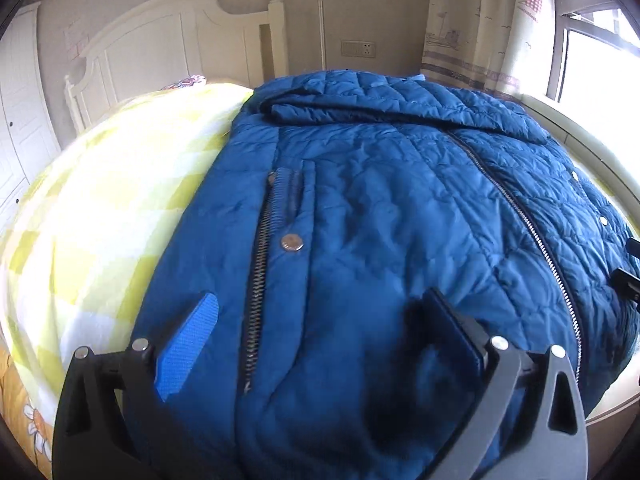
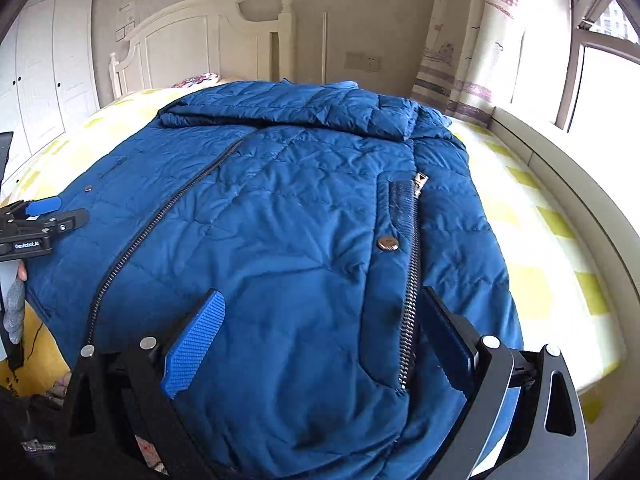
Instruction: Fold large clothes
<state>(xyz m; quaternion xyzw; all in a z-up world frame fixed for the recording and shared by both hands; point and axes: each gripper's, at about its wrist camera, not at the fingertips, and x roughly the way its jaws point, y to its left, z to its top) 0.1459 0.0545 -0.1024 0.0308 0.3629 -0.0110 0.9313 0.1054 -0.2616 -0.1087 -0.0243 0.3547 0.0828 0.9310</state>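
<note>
Spread wide over a bed [image 1: 92,184] with a yellow-and-white checked cover, a blue quilted jacket [image 1: 360,208], front side up, collar end folded down toward a white panelled headboard [image 1: 168,44]. Puffy, creased, slightly glossy fabric stitched in diamonds; smoother, unquilted cloth at the near hem.

Behind, beige wall, white wardrobe doors [image 2: 44,64], a cream curtain [image 2: 472,40] printed with boats and a striped band, bright window [image 2: 600,80] at the right.

Poised low over the near hem, left gripper [image 1: 320,320], fingers spread wide apart, nothing between them, pointing forward along the jacket toward the headboard. One finger pad [image 1: 188,348] blue and finely dotted, the other seen edge-on and dark. Same stance for the right gripper [image 2: 324,320]: wide open, empty, hovering just above the hem, straddling the pocket zip. In the right wrist view, the left gripper seen from the side at the far left edge, above the jacket's left border, with a gloved fingertip [image 2: 16,312] below it. Black angular frames, silver rivets at the joints.

Readable on the left gripper's body: "GenRobot.AI" [image 2: 26,245] in white on black.

Running diagonally up the jacket, a dark metal main zipper [image 1: 520,220]. Beside each pocket zip, a round coppery snap button [image 1: 292,243]. Smaller silver snaps [image 1: 603,221] along the right front edge.
</note>
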